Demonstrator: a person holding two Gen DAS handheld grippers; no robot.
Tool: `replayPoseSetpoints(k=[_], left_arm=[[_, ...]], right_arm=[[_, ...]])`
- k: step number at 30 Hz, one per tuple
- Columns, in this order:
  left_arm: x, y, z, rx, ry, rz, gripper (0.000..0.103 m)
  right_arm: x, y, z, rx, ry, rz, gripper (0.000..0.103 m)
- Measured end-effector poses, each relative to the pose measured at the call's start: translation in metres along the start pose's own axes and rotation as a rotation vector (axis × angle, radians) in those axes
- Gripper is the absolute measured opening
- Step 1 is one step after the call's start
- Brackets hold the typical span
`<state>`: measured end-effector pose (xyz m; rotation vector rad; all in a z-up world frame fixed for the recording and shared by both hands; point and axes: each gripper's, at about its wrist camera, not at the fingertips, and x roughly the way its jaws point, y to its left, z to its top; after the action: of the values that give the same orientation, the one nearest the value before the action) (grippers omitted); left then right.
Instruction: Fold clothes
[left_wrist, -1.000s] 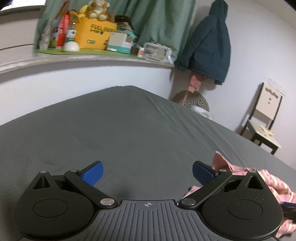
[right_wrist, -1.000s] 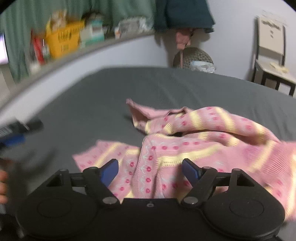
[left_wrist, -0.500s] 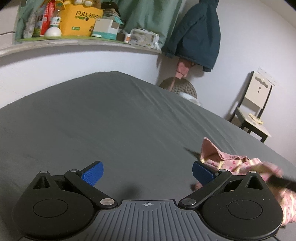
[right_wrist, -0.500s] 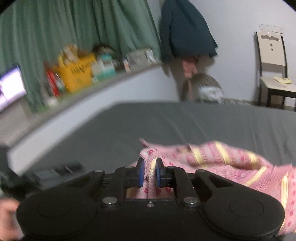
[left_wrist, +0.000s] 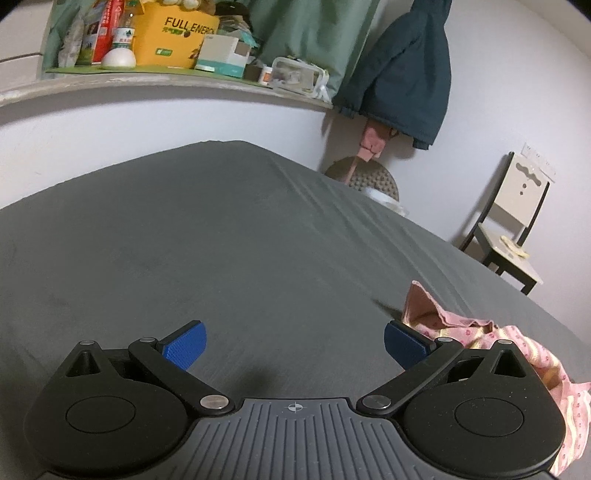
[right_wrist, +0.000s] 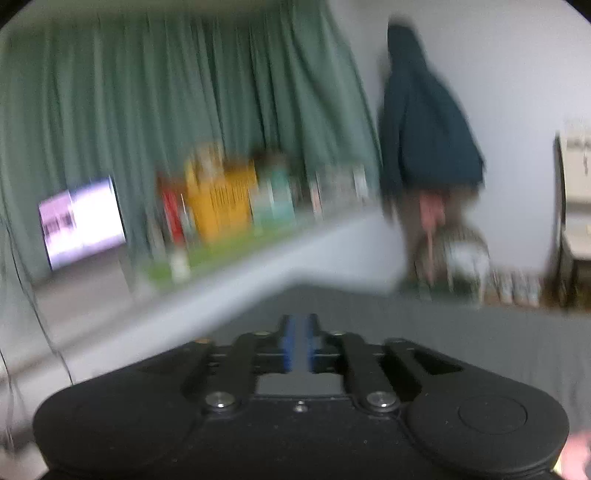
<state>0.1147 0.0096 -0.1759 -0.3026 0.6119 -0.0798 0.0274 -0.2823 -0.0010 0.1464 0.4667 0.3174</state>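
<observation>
The pink garment (left_wrist: 491, 332) with yellow stripes and red dots lies crumpled on the grey bed sheet (left_wrist: 221, 240), low on the right of the left wrist view, one corner standing up. My left gripper (left_wrist: 293, 343) hovers open over bare sheet, its right pad (left_wrist: 404, 347) just left of the cloth. The right wrist view is blurred and tilted up at the room. There my right gripper (right_wrist: 300, 345) is shut, blue pads pressed together. The cloth it took hold of is hidden under its body. A pink blur (right_wrist: 580, 454) shows at the bottom right corner.
A ledge (left_wrist: 166, 79) behind the bed carries a yellow box (left_wrist: 173, 35), bottles and cartons before a green curtain (right_wrist: 166, 110). A dark jacket (left_wrist: 402, 70) hangs on the wall above a basket (left_wrist: 369, 181). A chair (left_wrist: 513, 221) stands right. A lit screen (right_wrist: 81, 221) glows left.
My right gripper closed on a fold of the pink garment, then swung upward, so the cloth dropped out of its view. The left gripper stayed open and shifted slightly.
</observation>
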Motion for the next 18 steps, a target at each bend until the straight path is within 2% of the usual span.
replayPoseSetpoints(k=[1,3,7,8,10,11,12,13,14,16,18], left_arm=[[0.0,-0.001,-0.001,0.006,-0.003,-0.004,0.103],[0.0,-0.004,-0.002,0.02,-0.004,-0.01,0.103],[0.001,-0.004,-0.002,0.018,0.001,-0.011,0.103],[0.001,-0.003,-0.002,0.013,0.004,-0.009,0.103],[0.002,-0.002,-0.003,0.011,0.009,-0.006,0.103],[0.003,-0.002,-0.003,0.011,0.011,-0.005,0.103],[0.004,-0.002,-0.004,0.01,0.014,-0.004,0.103],[0.004,-0.002,-0.004,0.009,0.016,-0.002,0.103],[0.005,-0.001,-0.004,0.009,0.019,-0.001,0.103],[0.006,-0.001,-0.005,0.007,0.024,0.002,0.103],[0.008,-0.001,-0.005,0.007,0.028,0.003,0.103]], right_arm=[[0.012,-0.004,-0.013,0.0,0.07,-0.02,0.039],[0.039,-0.013,-0.044,-0.007,0.208,-0.068,0.055],[0.089,-0.02,-0.109,-0.025,0.446,-0.177,0.056],[0.098,-0.02,-0.122,-0.027,0.474,-0.181,0.058],[0.109,-0.016,-0.14,-0.044,0.458,-0.212,0.077],[0.115,-0.013,-0.145,-0.064,0.434,-0.226,0.076],[0.119,-0.01,-0.146,-0.077,0.419,-0.242,0.065],[0.123,-0.009,-0.144,-0.082,0.403,-0.252,0.04],[0.127,-0.01,-0.142,-0.078,0.389,-0.261,0.031],[0.127,-0.022,-0.132,-0.009,0.367,-0.258,0.022],[0.115,-0.032,-0.122,0.061,0.319,-0.237,0.02]])
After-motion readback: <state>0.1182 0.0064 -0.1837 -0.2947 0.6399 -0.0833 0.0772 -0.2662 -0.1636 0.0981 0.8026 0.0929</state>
